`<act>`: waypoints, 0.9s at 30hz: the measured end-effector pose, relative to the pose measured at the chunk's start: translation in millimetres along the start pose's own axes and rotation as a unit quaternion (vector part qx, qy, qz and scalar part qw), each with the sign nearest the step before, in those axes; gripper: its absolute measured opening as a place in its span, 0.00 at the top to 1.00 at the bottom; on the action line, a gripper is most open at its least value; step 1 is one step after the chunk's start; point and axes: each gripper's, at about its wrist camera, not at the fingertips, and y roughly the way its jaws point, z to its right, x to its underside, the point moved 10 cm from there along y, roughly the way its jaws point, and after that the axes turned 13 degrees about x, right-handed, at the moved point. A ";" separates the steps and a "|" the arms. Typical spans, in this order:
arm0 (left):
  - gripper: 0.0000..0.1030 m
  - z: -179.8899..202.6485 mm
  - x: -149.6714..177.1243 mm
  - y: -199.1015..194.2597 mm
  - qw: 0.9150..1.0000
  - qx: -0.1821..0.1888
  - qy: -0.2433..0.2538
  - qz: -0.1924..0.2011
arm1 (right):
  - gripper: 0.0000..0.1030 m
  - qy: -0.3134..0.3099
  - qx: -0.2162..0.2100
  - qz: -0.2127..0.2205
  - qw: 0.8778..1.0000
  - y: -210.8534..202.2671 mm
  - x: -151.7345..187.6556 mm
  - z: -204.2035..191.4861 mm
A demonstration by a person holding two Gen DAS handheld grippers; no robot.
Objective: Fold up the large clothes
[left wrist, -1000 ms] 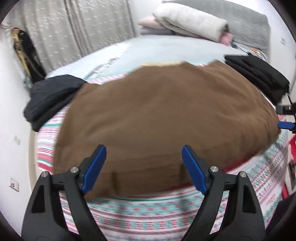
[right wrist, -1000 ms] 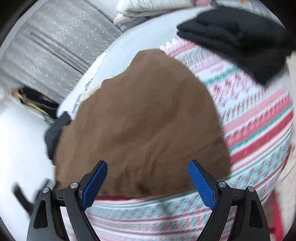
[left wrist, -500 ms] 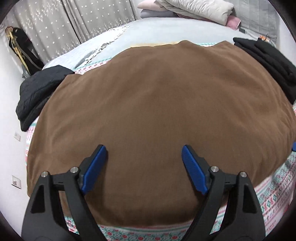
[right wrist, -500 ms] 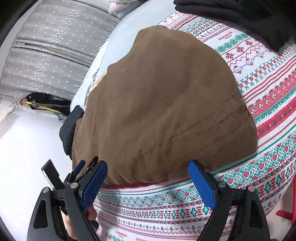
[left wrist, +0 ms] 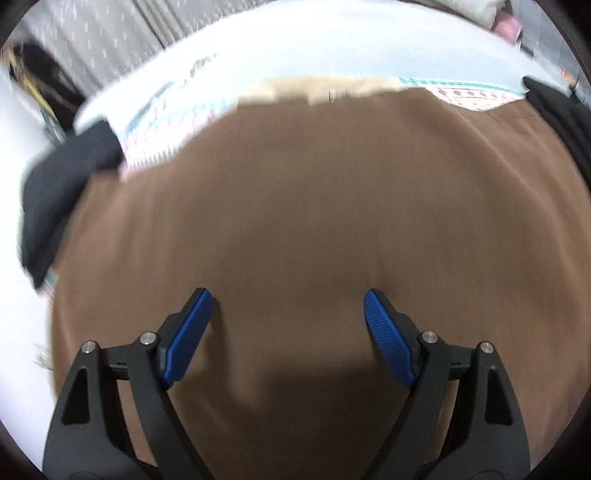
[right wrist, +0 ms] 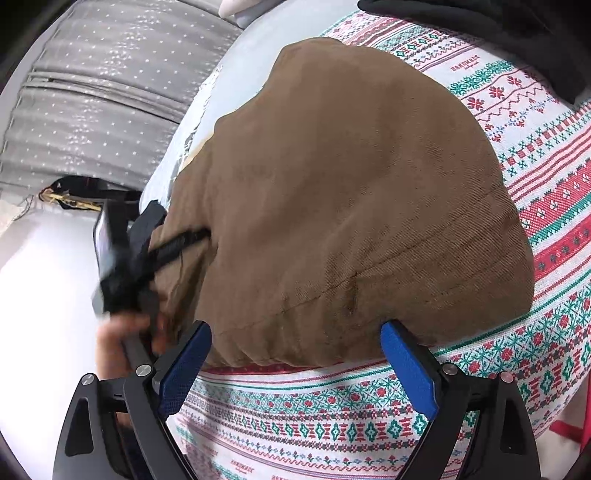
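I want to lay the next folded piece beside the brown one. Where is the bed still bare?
Bare patterned blanket runs along the near edge, between the brown garment and the right gripper. A second strip lies to its right, up to the black clothes. The pale sheet beyond is open too. The left side is crowded: the left gripper and a dark garment.

Premises present as a home bedroom: a bed (right wrist: pixel 369 435) under a patterned woven cover, grey dotted curtains (right wrist: pixel 103 92) behind it, folded dark clothes (left wrist: pixel 55 199) at its edge, and stacked bedding (left wrist: pixel 480 11) beyond.
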 end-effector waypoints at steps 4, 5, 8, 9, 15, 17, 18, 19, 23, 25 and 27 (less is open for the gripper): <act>0.12 1.3 -41.1 16.5 0.998 -0.063 0.007 -0.003 | 0.08 0.021 -0.022 -0.010 0.999 1.7 -5.1 2.9; 0.12 1.4 -48.6 19.4 0.997 -0.075 0.013 0.001 | 0.08 0.033 -0.030 -0.012 0.999 1.7 -7.1 4.2; 0.11 -1.1 -66.4 32.3 0.996 -0.094 0.012 0.002 | 0.08 0.049 -0.036 -0.012 0.998 2.2 -11.0 5.9; 0.10 -3.6 -69.4 36.6 0.996 -0.089 0.001 0.003 | 0.08 0.049 -0.033 -0.009 0.998 3.3 -11.7 5.4; 0.00 -16.0 -80.2 44.9 0.998 -0.063 -0.022 0.017 | 0.08 0.046 -0.025 -0.002 0.999 8.4 -15.7 3.8; 0.03 -18.5 -78.7 30.8 0.998 -0.058 -0.012 0.017 | 0.08 0.050 -0.027 -0.005 0.998 8.4 -15.5 5.8; 0.05 -20.7 -77.5 20.2 0.998 -0.058 -0.009 0.021 | 0.07 0.051 -0.028 -0.006 0.998 9.0 -15.8 5.9; 0.05 -21.7 -75.1 10.0 0.998 -0.053 -0.009 0.027 | 0.07 0.051 -0.028 -0.006 0.998 9.2 -16.4 5.5; 0.05 -11.5 -33.8 -43.9 0.997 -0.024 0.017 0.070 | 0.07 0.049 -0.021 -0.001 0.999 10.5 -14.9 5.2; 0.05 9.7 8.4 -63.6 0.995 -0.006 0.063 0.072 | 0.07 0.047 -0.018 0.002 0.999 10.1 -13.5 5.1; 0.05 26.4 56.8 -73.7 0.994 0.014 0.093 0.061 | 0.07 0.044 -0.016 0.005 0.999 10.2 -13.7 4.8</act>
